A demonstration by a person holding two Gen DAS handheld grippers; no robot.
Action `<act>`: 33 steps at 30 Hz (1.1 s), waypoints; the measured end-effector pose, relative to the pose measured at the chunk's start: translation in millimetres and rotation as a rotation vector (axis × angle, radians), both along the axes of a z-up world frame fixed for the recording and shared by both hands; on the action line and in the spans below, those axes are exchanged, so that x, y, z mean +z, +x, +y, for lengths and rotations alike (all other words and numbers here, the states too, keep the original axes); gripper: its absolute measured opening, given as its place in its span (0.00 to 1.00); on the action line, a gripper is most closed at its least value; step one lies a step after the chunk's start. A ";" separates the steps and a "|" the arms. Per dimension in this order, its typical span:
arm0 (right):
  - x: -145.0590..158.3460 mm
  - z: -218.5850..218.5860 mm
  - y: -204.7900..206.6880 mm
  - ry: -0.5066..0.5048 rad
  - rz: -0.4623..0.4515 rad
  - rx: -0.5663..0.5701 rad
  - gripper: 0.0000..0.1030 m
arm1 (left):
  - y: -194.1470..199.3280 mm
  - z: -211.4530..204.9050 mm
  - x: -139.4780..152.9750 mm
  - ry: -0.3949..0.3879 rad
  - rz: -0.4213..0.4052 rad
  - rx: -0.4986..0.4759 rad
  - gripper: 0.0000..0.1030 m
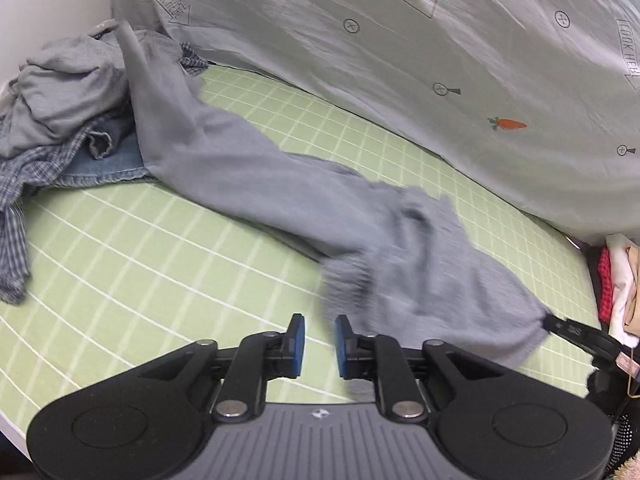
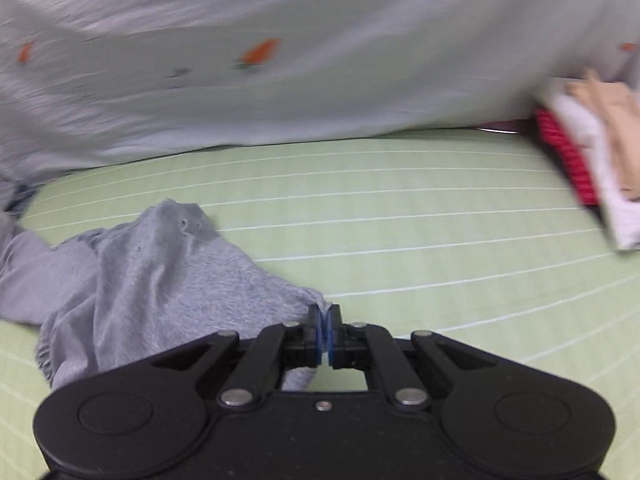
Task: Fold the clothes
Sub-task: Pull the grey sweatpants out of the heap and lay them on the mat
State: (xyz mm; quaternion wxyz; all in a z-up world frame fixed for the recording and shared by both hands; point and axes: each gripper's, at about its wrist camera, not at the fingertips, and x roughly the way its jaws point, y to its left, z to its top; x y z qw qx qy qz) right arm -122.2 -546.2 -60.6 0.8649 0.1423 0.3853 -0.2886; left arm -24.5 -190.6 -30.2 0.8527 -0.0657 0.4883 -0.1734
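Observation:
Grey sweatpants (image 1: pixel 280 176) lie stretched across the green checked sheet (image 1: pixel 140 248), from the clothes pile at the far left to the near right. My left gripper (image 1: pixel 320 328) is open and empty, just left of the elastic waistband (image 1: pixel 352 280). My right gripper (image 2: pixel 325 316) is shut on a corner of the grey sweatpants (image 2: pixel 168 276). In the left wrist view the right gripper (image 1: pixel 552 322) grips the waistband's right end.
A pile of unfolded clothes (image 1: pixel 68 108), grey, denim and plaid, sits at the far left. A pale quilt (image 1: pixel 440 60) with carrot prints runs along the back. Folded red, white and beige clothes (image 2: pixel 592 160) are stacked at the right.

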 end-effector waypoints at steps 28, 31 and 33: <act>-69.5 150.9 48.0 -0.087 0.152 0.217 0.55 | 31.5 32.8 -3.2 0.184 -0.008 -0.022 0.90; -61.0 128.4 30.6 -0.035 0.108 0.203 0.20 | 27.9 26.5 -7.7 0.167 0.012 -0.019 0.90; -50.1 111.7 20.0 -0.069 0.093 0.174 0.04 | 24.2 19.8 -11.7 0.153 0.029 -0.012 0.90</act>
